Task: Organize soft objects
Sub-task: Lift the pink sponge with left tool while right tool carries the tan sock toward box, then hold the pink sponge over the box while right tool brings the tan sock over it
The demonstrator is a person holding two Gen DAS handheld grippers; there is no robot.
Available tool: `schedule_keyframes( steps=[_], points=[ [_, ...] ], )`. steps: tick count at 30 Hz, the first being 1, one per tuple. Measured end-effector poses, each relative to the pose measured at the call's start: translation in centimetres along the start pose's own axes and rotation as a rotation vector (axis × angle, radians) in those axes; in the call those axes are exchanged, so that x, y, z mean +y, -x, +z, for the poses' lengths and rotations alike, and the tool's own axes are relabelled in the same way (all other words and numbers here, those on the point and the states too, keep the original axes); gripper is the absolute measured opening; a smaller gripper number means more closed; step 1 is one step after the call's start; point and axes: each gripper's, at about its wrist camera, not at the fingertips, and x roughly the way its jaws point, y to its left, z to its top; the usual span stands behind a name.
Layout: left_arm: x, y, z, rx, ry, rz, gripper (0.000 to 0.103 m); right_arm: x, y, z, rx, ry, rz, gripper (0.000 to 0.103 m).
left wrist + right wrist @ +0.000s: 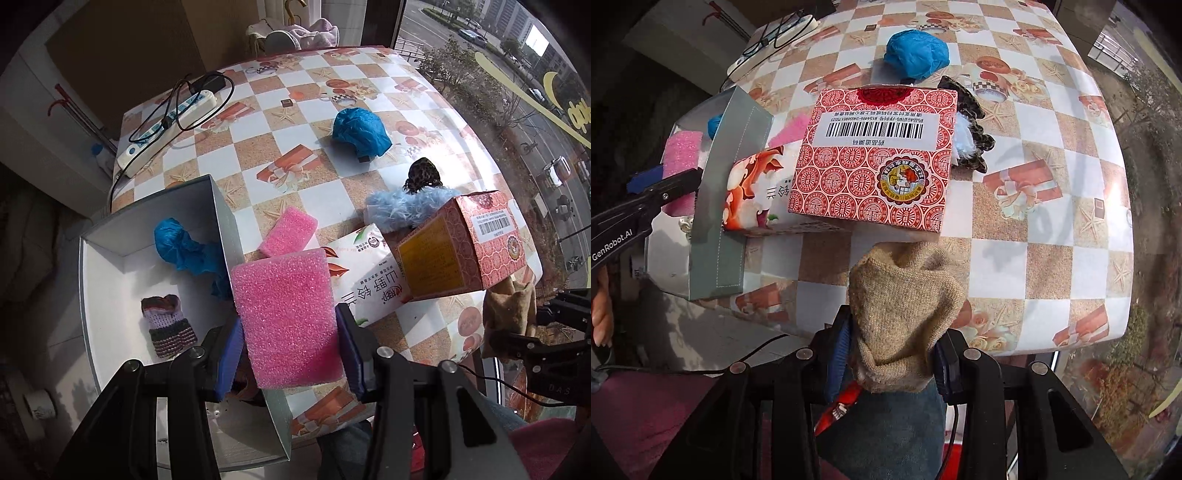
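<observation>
Pink foam block sits clamped between the blue pads of the left claw, held above the near wall of the open grey box. Inside that box lie a crumpled blue cloth and a striped knitted pouch. Tan knitted sock is pinched in the right claw, off the tabletop edge. On the tabletop rest a smaller pink foam piece, a red patterned carton, a fluffy pale-blue item and another blue bundle.
</observation>
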Motion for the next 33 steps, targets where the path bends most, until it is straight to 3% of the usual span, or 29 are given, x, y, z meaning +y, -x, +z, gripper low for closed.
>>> schedule_keyframes(
  steps=[14,33],
  points=[
    [7.0,0.3,-3.0,0.003,0.177,0.031,0.052,8.7,-0.3,3.0,-0.009,0.274,-0.027,0.041],
    [14.0,-1.9,-7.3,0.045,0.464,0.043,0.052,17.3,-0.7,7.8,0.018,0.479,-0.041,0.041]
  ],
)
